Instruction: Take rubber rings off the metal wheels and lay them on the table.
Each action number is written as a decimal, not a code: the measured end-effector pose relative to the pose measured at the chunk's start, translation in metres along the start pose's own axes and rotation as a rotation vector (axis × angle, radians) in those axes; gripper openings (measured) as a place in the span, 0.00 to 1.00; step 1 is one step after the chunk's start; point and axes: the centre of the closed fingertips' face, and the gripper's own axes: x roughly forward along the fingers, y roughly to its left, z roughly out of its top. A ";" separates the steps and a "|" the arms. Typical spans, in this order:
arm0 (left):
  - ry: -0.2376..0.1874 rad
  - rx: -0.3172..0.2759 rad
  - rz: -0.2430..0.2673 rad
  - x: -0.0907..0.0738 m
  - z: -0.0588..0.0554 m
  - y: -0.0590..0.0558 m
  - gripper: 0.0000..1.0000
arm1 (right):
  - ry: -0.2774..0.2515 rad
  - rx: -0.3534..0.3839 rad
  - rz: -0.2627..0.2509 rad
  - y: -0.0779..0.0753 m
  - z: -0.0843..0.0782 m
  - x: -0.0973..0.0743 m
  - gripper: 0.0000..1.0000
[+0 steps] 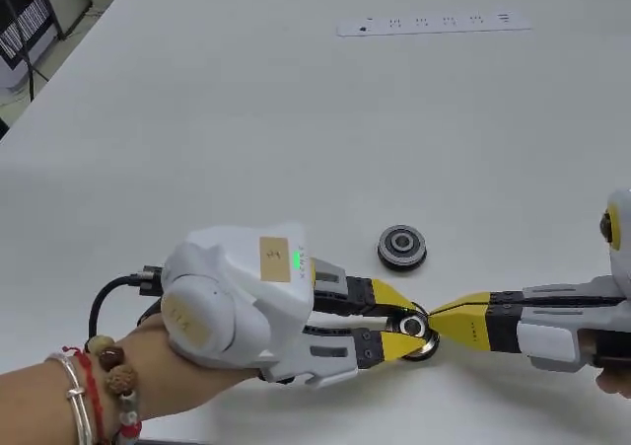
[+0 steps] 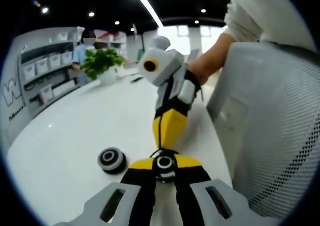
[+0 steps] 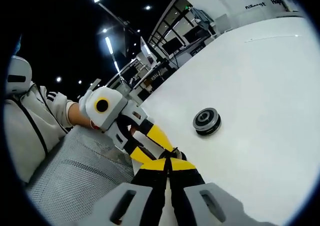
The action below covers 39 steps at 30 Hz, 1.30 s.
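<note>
Smooth, faintly glossy white table [image 1: 246, 119], glossy white plastic on the left gripper [image 1: 407, 330], its held wheel [image 1: 415, 326] gleaming metal, and at twelve o'clock the free wheel [image 1: 402, 247] wearing a matt black rubber ring [image 1: 384, 250].

Wheel [image 1: 412, 327] between left claw [image 1: 407, 324], right claw [image 1: 435, 323]; second wheel [image 1: 402, 247] behind, on table [image 1: 296, 119].

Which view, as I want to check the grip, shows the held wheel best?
The left gripper view: the held wheel faces the camera between the jaws of the left gripper. The head view shows it partly covered by jaw tips; in the right gripper view it is mostly hidden.
</note>
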 end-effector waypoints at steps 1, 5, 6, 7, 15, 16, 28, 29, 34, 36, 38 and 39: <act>0.000 -0.001 0.000 0.000 0.000 0.000 0.15 | 0.006 -0.002 -0.001 0.000 0.000 0.000 0.00; 0.004 0.003 0.001 0.000 0.001 -0.001 0.15 | 0.005 0.006 0.001 0.002 -0.001 0.002 0.00; 0.008 0.003 0.000 0.000 0.001 -0.001 0.15 | 0.005 0.007 0.001 0.002 -0.001 0.003 0.00; 0.011 0.004 -0.002 0.000 0.001 -0.001 0.15 | 0.006 -0.001 0.005 0.004 0.000 0.005 0.00; 0.022 0.012 -0.006 0.000 0.000 -0.001 0.15 | 0.010 -0.003 0.016 0.006 0.001 0.006 0.00; 0.024 0.010 -0.007 0.000 0.000 -0.001 0.15 | 0.011 -0.010 0.014 0.005 0.001 0.006 0.00; 0.118 0.083 -0.043 -0.009 -0.001 -0.004 0.17 | 0.025 -0.041 0.004 0.012 0.006 0.005 0.00; 0.121 0.092 -0.048 -0.010 -0.001 -0.005 0.19 | 0.023 -0.044 0.002 0.012 0.007 0.005 0.00; 0.136 0.070 -0.077 -0.021 0.002 -0.011 0.27 | 0.031 -0.069 -0.002 0.018 0.012 0.005 0.00; 0.130 0.063 -0.083 -0.025 0.007 -0.011 0.30 | 0.020 -0.077 -0.003 0.021 0.017 0.004 0.00; 0.122 0.047 -0.089 -0.029 0.012 -0.012 0.33 | 0.015 -0.081 -0.007 0.022 0.021 0.002 0.00; 0.110 0.039 -0.089 -0.033 0.016 -0.013 0.34 | 0.015 -0.088 -0.012 0.023 0.023 0.001 0.00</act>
